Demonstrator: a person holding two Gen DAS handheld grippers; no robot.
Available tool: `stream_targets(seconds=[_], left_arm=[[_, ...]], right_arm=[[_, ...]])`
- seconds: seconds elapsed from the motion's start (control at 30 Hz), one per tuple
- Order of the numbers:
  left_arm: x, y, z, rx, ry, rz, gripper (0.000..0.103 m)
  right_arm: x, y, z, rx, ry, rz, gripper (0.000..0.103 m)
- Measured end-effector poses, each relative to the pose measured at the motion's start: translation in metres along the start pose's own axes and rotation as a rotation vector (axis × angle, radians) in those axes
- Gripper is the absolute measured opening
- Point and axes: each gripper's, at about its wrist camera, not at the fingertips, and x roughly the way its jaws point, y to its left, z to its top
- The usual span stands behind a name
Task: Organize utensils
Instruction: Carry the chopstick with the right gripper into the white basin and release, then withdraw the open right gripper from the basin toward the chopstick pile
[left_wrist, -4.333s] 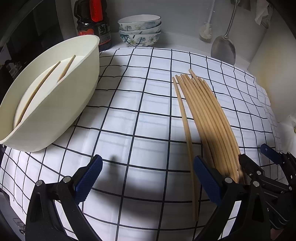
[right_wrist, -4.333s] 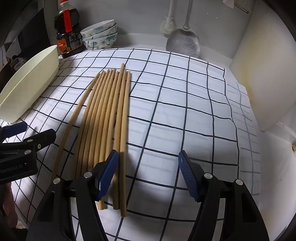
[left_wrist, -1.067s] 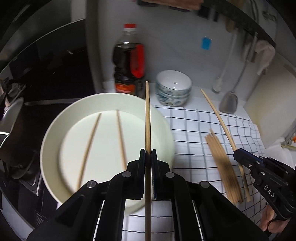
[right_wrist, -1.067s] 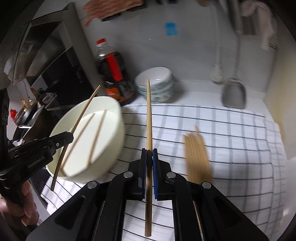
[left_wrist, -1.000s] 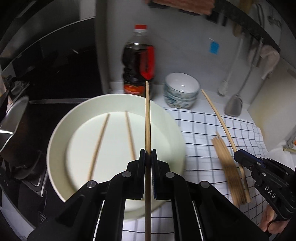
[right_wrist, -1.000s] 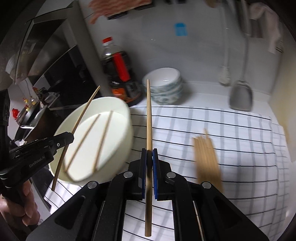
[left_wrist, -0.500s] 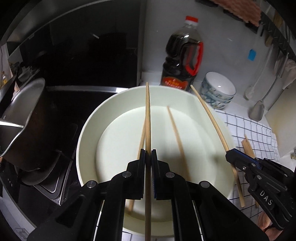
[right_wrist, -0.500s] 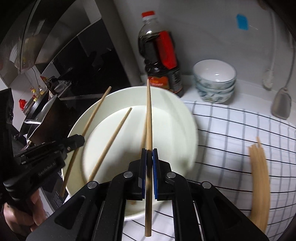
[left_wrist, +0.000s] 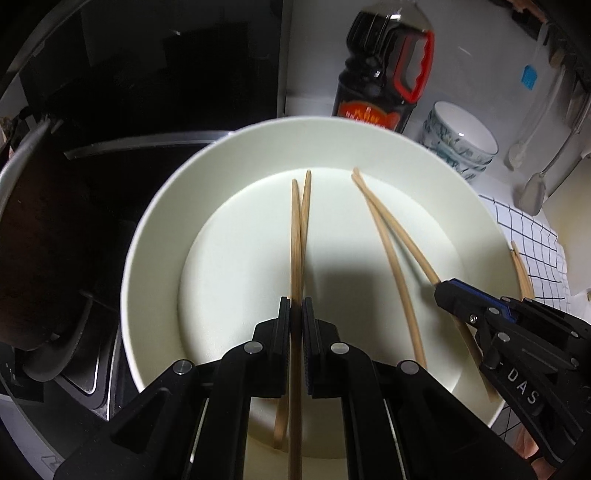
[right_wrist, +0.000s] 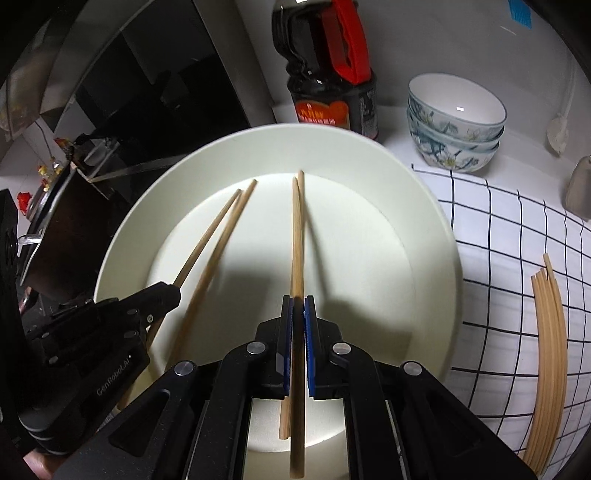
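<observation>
A large white bowl (left_wrist: 155, 236) fills both views, and it also shows in the right wrist view (right_wrist: 436, 236). My left gripper (left_wrist: 295, 310) is shut on a wooden chopstick (left_wrist: 295, 236) held over the bowl, just above a loose chopstick (left_wrist: 306, 206). My right gripper (right_wrist: 298, 310) is shut on another chopstick (right_wrist: 296, 236), over a second loose chopstick (right_wrist: 301, 184). The right gripper (left_wrist: 441, 291) shows in the left wrist view, and the left gripper (right_wrist: 173, 291) in the right wrist view. Several more chopsticks (right_wrist: 546, 332) lie on the checked cloth (right_wrist: 498, 229) to the right.
A dark sauce bottle (right_wrist: 332, 74) and stacked patterned bowls (right_wrist: 454, 122) stand behind the white bowl. A dark cooktop (left_wrist: 110, 110) with a metal pot (left_wrist: 26, 221) lies to the left. A spatula (left_wrist: 533, 192) hangs at the far right.
Both grippers picked one chopstick each from the pile on the cloth, carried them left and have lowered them into the white bowl, beside the two chopsticks lying there.
</observation>
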Motion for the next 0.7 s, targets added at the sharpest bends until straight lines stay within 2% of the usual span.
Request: stream_targets(seconds=[0.1,0.13,0.2,0.23,0.27,0.3,0.33,0.37,0.5,0.57,0.7], left_arm=[[0.007,0.000,0.000,0.005,0.018,0.010,0.008],[0.008,0.002,-0.001,0.004,0.021,0.013,0.013],[0.007,0.004,-0.001,-0.003,0.019,0.016,0.029],[0.004,0.005,0.000,-0.006,0.009,0.020,0.041],[0.001,0.006,-0.001,-0.008,-0.005,0.025,0.051],[-0.003,0.007,0.000,-0.008,-0.017,0.031,0.056],[-0.006,0.008,0.000,-0.010,-0.028,0.040,0.063],[-0.009,0.010,0.000,-0.013,-0.035,0.044,0.064],[-0.019,0.015,0.000,-0.032,-0.046,0.060,0.070],[-0.026,0.015,-0.002,-0.037,-0.061,0.090,0.082],[-0.037,0.014,-0.005,-0.029,-0.077,0.111,0.087]], right_arm=[[0.007,0.000,0.000,0.000,0.018,-0.014,0.006],[0.010,0.000,0.000,-0.001,0.025,-0.019,0.006],[0.014,0.000,0.001,-0.005,0.038,-0.028,0.007],[0.014,0.001,0.000,-0.008,0.041,-0.032,0.007],[0.012,0.001,0.000,-0.009,0.036,-0.032,0.013],[0.011,0.000,-0.001,-0.010,0.030,-0.032,0.023],[0.008,0.001,-0.002,-0.014,0.018,-0.037,0.027],[0.004,0.001,-0.002,-0.019,0.003,-0.047,0.031],[-0.009,-0.002,-0.004,-0.020,-0.020,-0.059,0.031],[-0.015,-0.003,-0.007,-0.020,-0.028,-0.063,0.035],[-0.026,-0.003,-0.015,-0.026,-0.039,-0.067,0.040]])
